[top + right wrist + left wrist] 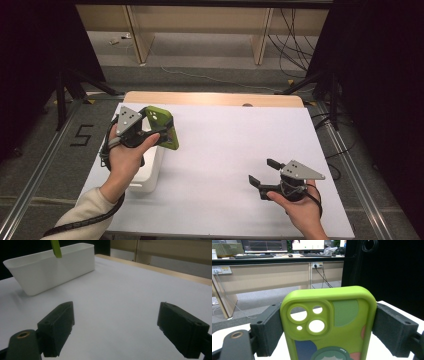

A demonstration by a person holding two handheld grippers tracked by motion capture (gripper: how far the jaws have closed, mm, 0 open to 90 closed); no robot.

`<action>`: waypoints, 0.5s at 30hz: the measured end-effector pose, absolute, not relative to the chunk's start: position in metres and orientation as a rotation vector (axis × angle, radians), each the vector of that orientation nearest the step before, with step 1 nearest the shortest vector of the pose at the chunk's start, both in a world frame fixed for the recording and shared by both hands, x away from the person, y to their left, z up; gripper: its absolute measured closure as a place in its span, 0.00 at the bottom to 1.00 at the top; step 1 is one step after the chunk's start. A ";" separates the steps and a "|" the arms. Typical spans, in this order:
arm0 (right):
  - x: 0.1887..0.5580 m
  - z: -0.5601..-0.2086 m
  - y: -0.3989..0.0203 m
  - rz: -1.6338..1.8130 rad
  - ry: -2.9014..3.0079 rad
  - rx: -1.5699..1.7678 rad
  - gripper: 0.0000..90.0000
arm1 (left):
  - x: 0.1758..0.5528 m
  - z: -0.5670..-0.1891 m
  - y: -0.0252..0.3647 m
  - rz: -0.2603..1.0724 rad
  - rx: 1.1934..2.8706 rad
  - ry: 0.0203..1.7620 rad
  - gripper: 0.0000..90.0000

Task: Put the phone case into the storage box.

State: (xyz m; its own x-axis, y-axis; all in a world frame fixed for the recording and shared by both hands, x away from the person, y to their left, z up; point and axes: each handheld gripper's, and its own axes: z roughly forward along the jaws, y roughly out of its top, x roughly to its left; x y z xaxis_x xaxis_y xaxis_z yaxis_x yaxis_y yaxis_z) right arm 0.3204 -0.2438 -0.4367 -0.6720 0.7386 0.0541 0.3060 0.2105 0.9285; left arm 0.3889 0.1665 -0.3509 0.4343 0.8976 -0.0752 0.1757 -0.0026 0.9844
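Observation:
A lime-green phone case (163, 127) with camera cut-outs hangs over the white bin (150, 167) at the table's left. My left gripper (152, 125) is shut on it. In the left gripper view the case (329, 325) stands upright between the two black pads (268, 331), which press on its long sides. My right gripper (264, 171) rests low at the table's front right, open, with nothing between its fingers (58, 326). From the right gripper view the bin (50, 267) lies ahead to the left, with a green edge of the case (56, 248) above its rim.
A white sheet (225, 150) covers the table, with a wooden strip (215, 98) along the far edge. Black stands and cables sit on the floor beyond. Desks with monitors (264, 245) stand in the background.

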 end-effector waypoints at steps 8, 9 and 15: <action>0.320 -0.437 -0.243 1.457 2.088 0.970 0.17 | 0.390 -0.350 0.169 0.753 1.485 1.006 0.17; 0.320 -0.437 -0.243 1.458 2.087 0.970 0.17 | 0.390 -0.350 0.169 0.756 1.484 1.007 0.17; 0.321 -0.437 -0.244 1.462 2.083 0.972 0.17 | 0.392 -0.349 0.173 0.762 1.479 1.020 0.17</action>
State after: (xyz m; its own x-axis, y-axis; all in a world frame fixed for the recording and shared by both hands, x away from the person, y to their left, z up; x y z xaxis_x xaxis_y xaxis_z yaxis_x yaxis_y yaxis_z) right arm 0.3206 -0.2439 -0.4371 -0.6705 0.7397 0.0563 0.3046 0.2053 0.9301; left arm 0.3919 0.1731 -0.3492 0.4166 0.9056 -0.0797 0.1806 0.0034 0.9835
